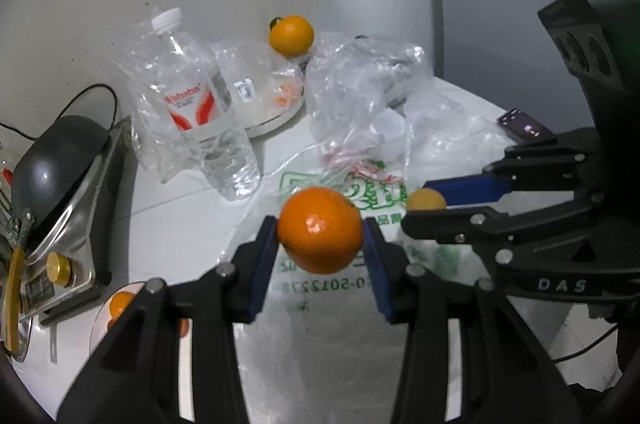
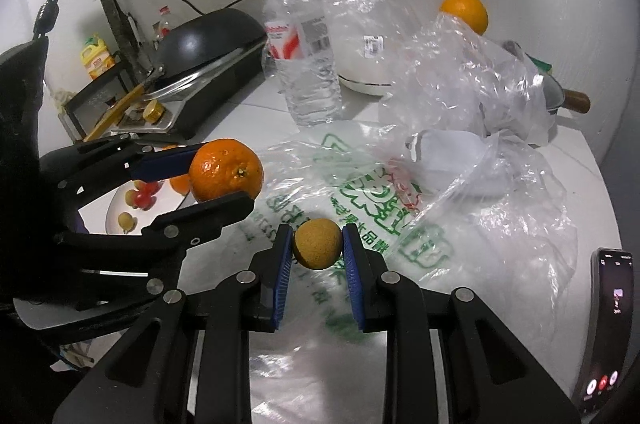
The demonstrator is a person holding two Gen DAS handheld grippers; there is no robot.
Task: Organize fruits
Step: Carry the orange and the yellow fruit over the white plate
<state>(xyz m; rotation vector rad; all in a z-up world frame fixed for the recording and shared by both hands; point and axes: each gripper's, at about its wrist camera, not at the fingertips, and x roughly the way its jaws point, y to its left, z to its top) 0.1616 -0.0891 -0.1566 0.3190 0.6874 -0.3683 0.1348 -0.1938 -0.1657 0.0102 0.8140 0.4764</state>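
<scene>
**Both grippers hold fruit above the printed bag**

The landmark here is the clear plastic bag with green print (image 2: 360, 208), spread flat across the white counter (image 2: 256, 108).

The left gripper (image 1: 320, 230) is clamped on a large orange (image 1: 320, 229); its blue pads (image 1: 262, 264) press the fruit from both sides, and the orange hangs clear above the bag's near edge. In the right wrist view the same orange (image 2: 226, 170) sits between the left gripper's fingers (image 2: 208, 184), off to the left of the bag's green lettering.

The right gripper (image 2: 317, 244) is closed on a small tan round fruit (image 2: 317, 243), its pads touching both sides, directly over the printed part of the bag. From the left wrist view only part of that small fruit (image 1: 426, 199) shows at the tip of the right gripper (image 1: 428, 202).

Behind the bag stands a water bottle (image 2: 302, 52), upright, with a red and white label. To the right of it and beyond the bag, a crumpled clear bag (image 2: 472, 72) lies heaped, and a second orange (image 2: 466, 11) rests further behind it near the wall. Left of the printed bag, a white plate (image 2: 116, 212) holds several small fruits, red and yellowish. A phone (image 2: 610, 324) with a lit screen lies at the bag's right.
</scene>
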